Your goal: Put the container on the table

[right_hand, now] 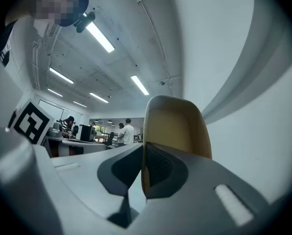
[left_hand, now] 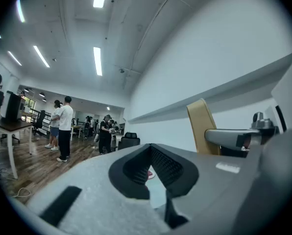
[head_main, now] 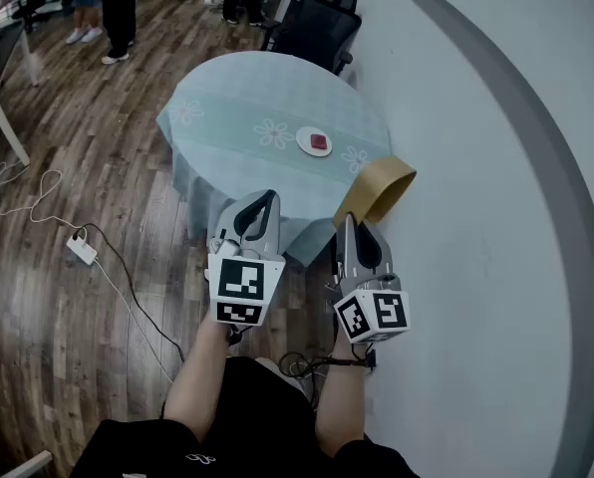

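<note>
The container [head_main: 375,192] is mustard tan. The tabletop [head_main: 237,108] wears pale mint cloth printed with white flowers, and the plate [head_main: 302,139] is white. The left tongs [head_main: 267,197] and right tongs [head_main: 347,219] are grey, their cubes black-and-white checked. The floor [head_main: 68,347] is dark brown planks.

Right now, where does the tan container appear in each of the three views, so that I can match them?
Head view: the tan container is right of centre, held by the right gripper.
Left gripper view: the container is right of centre, standing up against the wall.
Right gripper view: the container is at centre, and the jaws are closed on its wall.
Shared landmark: the grey stripe on the white wall.
</note>
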{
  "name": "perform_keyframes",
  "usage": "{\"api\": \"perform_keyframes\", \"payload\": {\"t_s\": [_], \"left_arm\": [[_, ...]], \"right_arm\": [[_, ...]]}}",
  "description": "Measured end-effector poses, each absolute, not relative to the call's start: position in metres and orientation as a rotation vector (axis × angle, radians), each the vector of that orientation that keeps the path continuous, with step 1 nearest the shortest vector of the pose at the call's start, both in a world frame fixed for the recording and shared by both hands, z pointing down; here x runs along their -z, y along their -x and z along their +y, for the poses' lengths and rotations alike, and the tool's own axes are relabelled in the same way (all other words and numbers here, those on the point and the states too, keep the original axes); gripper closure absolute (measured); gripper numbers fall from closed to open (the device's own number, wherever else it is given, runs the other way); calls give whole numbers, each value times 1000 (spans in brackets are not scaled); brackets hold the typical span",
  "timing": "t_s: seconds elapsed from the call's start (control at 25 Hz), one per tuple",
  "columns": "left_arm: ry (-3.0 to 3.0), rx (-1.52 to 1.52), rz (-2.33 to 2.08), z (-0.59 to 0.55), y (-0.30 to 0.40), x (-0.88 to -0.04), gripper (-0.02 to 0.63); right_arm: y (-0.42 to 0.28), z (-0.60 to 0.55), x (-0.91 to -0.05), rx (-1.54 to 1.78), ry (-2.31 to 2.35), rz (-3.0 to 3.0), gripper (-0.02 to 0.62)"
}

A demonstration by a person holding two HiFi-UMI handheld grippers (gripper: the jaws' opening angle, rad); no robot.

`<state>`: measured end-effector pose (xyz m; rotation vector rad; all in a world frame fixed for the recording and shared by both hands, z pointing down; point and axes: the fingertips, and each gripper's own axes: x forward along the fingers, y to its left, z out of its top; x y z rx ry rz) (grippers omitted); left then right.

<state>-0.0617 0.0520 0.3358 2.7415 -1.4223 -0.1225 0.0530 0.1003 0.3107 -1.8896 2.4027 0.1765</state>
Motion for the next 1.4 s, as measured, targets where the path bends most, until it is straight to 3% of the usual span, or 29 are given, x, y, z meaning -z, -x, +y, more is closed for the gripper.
{"api": "perform_keyframes", "payload": {"t_s": [0.36, 0.56, 1.04, 1.4], "left_arm": [[-2633, 110, -1549, 50, 133, -346, 606], [-2510, 112, -1663, 32, 177, -355, 606], [-2611, -5, -1524, -8, 107, -380, 606], [-2384, -196, -1790, -121, 147, -424, 606]], "right_arm": [[-2, 87, -304, -160, 1770, 2431, 578], [-11, 73, -306, -98, 1784, 2372, 577], [-88, 43, -324, -57, 1946, 2241, 577], [-114, -81, -369, 88, 1840, 2301, 575]]}}
